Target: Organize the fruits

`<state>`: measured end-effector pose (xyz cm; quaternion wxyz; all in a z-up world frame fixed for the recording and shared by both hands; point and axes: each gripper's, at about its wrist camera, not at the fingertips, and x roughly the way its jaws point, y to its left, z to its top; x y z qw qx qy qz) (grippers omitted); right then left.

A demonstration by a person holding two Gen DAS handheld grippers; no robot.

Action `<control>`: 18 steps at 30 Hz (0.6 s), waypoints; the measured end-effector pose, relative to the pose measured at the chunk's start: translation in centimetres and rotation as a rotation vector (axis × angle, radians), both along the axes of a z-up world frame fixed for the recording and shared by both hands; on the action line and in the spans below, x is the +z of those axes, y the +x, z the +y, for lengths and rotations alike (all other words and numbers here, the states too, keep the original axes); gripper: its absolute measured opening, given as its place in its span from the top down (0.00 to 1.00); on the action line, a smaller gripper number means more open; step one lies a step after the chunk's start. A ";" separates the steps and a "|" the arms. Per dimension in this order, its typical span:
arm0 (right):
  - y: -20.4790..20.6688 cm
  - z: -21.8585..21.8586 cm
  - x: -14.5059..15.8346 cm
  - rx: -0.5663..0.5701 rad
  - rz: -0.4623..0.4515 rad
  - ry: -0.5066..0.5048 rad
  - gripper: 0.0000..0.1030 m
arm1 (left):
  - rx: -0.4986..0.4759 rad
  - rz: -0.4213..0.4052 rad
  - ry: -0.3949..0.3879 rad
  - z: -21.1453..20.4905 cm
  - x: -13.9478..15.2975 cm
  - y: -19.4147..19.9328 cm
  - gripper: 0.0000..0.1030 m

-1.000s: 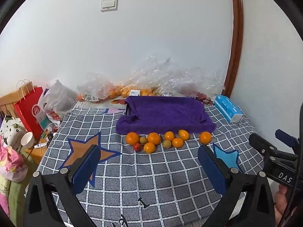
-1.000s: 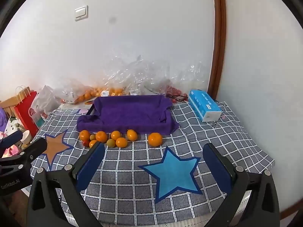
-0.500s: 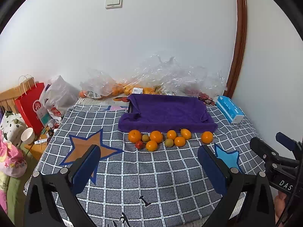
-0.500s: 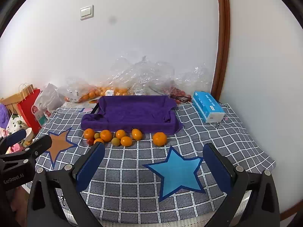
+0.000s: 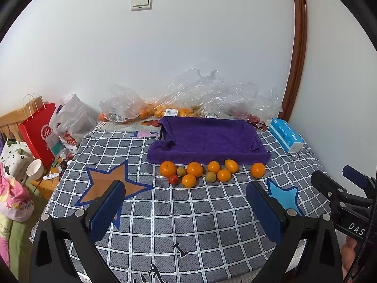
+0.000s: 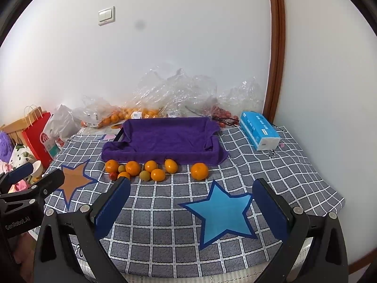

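Fruit (image 5: 194,169): ten or so pieces in a loose row on the checked cloth (image 5: 188,217), touching or just beside the front edge of the tray (image 5: 207,139); mostly oranges, with two greenish ones and one small red one at the left end, and one orange (image 6: 199,171) lying apart at the right end. Tray: draped in a purple towel (presumably to cushion the fruit), nothing in it, so sorting looks not yet begun. Left gripper (image 5: 186,202): jaws wide apart, empty, held above the near cloth and aimed at the row. Right gripper (image 6: 192,200): likewise spread and empty, over the blue star (image 6: 221,214). Bags (image 5: 193,99) of more fruit: behind the tray, against the wall. Tissue box (image 6: 259,133): right of the tray.
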<state>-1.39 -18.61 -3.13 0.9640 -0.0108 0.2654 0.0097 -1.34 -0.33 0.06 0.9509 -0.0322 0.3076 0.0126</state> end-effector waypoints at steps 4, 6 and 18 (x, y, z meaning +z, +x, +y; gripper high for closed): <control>-0.1 -0.1 -0.1 0.000 -0.002 0.004 0.01 | 0.001 -0.006 -0.001 0.0 -0.1 -0.2 0.00; -0.1 -0.1 -0.1 0.001 -0.002 0.004 0.01 | -0.001 -0.007 -0.001 0.0 -0.1 -0.2 0.00; -0.4 0.0 -0.1 0.004 -0.002 0.003 0.01 | -0.003 -0.005 0.006 -0.4 0.1 -0.3 0.00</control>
